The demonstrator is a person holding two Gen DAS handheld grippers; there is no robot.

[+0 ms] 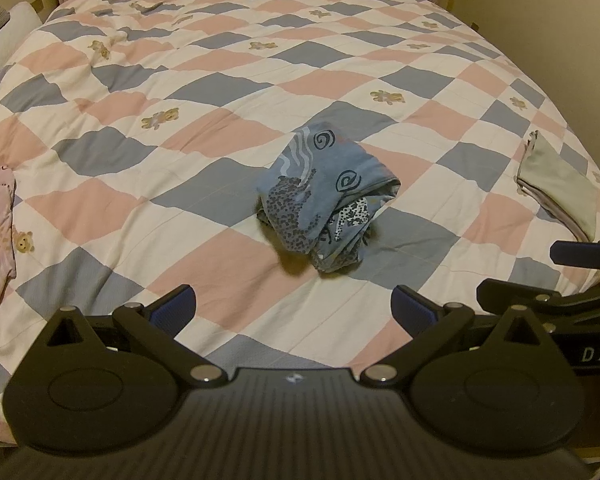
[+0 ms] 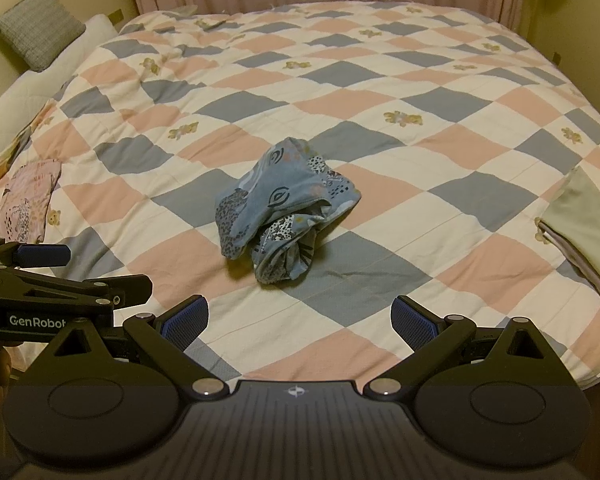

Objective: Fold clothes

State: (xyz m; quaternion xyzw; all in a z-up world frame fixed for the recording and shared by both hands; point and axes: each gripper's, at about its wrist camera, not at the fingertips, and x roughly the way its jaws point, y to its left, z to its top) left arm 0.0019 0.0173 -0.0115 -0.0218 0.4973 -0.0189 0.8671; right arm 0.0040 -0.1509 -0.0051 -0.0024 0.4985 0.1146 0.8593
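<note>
Blue crumpled garment [image 1: 327, 200] on checked quilt [image 1: 204, 120] — both grippers' fingers [image 1: 176, 304] spread, empty.

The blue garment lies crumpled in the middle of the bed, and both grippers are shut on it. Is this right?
Not quite. The blue garment does lie crumpled mid-bed, but both wrist views show the left gripper and right gripper with jaws open, short of it.

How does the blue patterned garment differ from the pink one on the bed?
The blue garment is crumpled in a heap mid-bed; the pink garment lies flat, apparently folded, near the bed's left edge. Blue sits ahead of both open grippers; pink is off to the side. Both carry leopard-like spotted prints.
</note>
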